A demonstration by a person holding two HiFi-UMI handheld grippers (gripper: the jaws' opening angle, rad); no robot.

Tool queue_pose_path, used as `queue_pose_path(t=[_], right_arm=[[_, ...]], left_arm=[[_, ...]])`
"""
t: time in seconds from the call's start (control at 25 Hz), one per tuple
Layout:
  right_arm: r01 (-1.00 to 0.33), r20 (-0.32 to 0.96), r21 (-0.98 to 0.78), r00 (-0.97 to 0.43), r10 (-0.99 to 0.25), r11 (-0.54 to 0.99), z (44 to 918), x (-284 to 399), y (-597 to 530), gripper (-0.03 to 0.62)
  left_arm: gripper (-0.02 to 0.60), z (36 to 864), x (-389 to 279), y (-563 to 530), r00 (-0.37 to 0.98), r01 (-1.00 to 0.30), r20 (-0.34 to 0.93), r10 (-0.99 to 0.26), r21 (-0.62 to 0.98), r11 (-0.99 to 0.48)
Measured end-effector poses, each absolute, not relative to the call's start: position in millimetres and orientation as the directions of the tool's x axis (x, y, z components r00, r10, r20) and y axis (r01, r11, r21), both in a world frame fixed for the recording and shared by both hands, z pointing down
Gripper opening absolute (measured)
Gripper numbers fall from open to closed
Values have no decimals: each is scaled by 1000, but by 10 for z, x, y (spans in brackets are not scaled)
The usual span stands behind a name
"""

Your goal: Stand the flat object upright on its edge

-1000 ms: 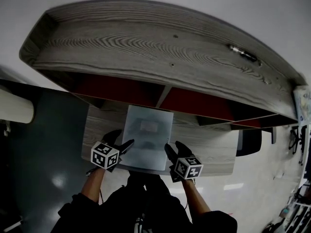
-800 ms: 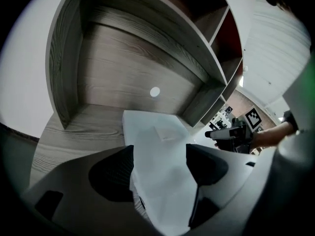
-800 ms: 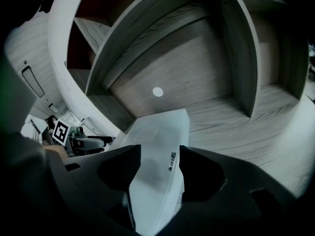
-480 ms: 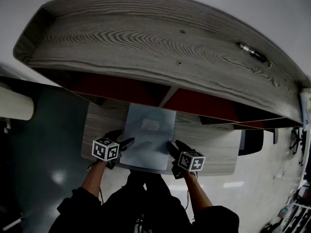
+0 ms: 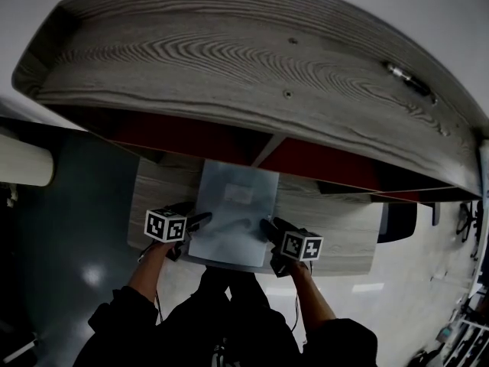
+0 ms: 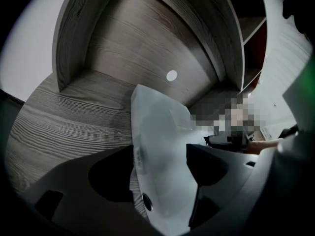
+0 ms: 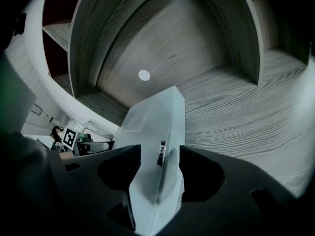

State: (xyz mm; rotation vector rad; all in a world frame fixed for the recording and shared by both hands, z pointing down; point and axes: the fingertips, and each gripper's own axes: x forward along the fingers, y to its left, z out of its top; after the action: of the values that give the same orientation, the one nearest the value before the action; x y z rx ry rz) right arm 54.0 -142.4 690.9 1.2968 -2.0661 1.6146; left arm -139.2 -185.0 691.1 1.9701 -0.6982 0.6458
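Observation:
A flat, frosted grey plastic case (image 5: 233, 209) lies lengthwise on the wooden desk (image 5: 157, 189), its far end under the shelf. My left gripper (image 5: 203, 220) is shut on its left edge, and my right gripper (image 5: 267, 225) is shut on its right edge, both near the end closest to me. In the left gripper view the case (image 6: 162, 127) fills the gap between the jaws of the left gripper (image 6: 160, 154). In the right gripper view its thin edge (image 7: 157, 127) sits between the right gripper's (image 7: 160, 154) jaws. There the case slopes, with its far end low toward the desk.
A large wood-grain shelf unit (image 5: 229, 67) overhangs the desk, with red-backed compartments (image 5: 183, 140) just beyond the case. A small metal item (image 5: 409, 81) lies on its top. A dark chair (image 5: 396, 220) stands at the right, and a white cylinder (image 5: 23, 167) at the left.
Both grippers and the case have shifted slightly toward the shelf, and the marker cubes sit more level. Both grips are unchanged.

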Motion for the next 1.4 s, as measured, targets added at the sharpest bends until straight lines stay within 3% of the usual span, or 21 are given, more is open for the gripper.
queue_pose_path(t=[0.76,1.4], right_arm=[[-735,665,-678,-612,-429,-3,7103,498,-1531,230],[-625,595,-779,-705,-385,-60,7194,473,-1526,254]], left_arm=[[345,7106,-1269,-1915,703,-671,705,-100,610,-421],[365,7192,-1228,-1901,760,-606,649,-10,704,-370]])
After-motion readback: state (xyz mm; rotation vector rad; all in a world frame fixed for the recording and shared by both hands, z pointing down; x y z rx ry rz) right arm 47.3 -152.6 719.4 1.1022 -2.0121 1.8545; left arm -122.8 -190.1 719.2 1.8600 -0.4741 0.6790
